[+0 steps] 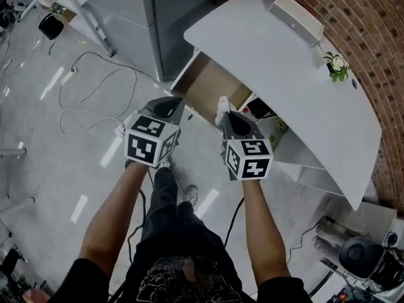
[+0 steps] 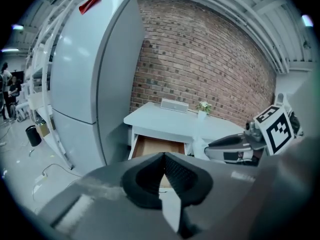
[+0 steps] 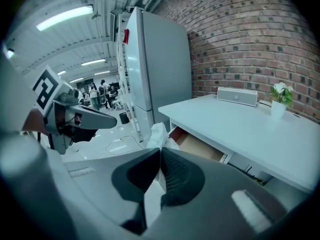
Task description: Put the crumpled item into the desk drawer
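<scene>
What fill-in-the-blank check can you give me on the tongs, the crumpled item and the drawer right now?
1. Of the left tongs and the right tongs, the crumpled item is clamped in the ____ one.
2. The drawer of the desk stands ____.
3. The left tongs are shut and hold ____.

Missing words: right; open; nothing.
</scene>
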`<state>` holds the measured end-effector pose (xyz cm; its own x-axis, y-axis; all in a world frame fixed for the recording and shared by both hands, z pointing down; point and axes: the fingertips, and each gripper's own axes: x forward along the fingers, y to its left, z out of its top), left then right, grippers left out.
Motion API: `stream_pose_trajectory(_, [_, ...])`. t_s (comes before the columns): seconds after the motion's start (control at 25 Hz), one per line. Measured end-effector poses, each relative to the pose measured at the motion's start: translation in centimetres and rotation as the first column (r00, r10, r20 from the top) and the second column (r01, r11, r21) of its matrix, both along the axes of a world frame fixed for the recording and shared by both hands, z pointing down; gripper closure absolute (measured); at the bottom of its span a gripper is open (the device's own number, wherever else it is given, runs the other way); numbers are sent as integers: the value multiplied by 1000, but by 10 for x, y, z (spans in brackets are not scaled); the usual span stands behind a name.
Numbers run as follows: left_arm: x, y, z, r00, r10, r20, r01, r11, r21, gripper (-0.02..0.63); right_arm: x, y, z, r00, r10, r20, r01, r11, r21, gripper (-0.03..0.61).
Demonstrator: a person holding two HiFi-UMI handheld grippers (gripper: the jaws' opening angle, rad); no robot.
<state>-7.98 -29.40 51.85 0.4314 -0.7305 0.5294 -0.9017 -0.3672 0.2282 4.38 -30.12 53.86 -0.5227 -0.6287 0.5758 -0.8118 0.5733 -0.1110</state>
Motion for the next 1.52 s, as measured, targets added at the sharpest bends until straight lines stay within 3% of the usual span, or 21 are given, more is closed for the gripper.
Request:
stream_pose_trajectory(0.48, [-8,-17,70,997,72,12,-71,995,-69,615,-8,-20,72,997,1,-77,-6,997,-77,569])
stream_pose_trajectory(0.8, [0,-32,105,994,102,-28,-105,989,-109,615,-14,-36,119,990,-19,-142,1,991,-131,569])
stream_pose_trajectory(1.04, [15,-48,122,985,170,-38,-173,976,-135,615,-11,-53,146,987,-5,-163,-25,984,-178,568])
stream_pose_trajectory(1.52, [9,-67,153,976,211,-47,-216,957,-192,615,-18,-80,189,969,-63,-239,8,975,-223,565])
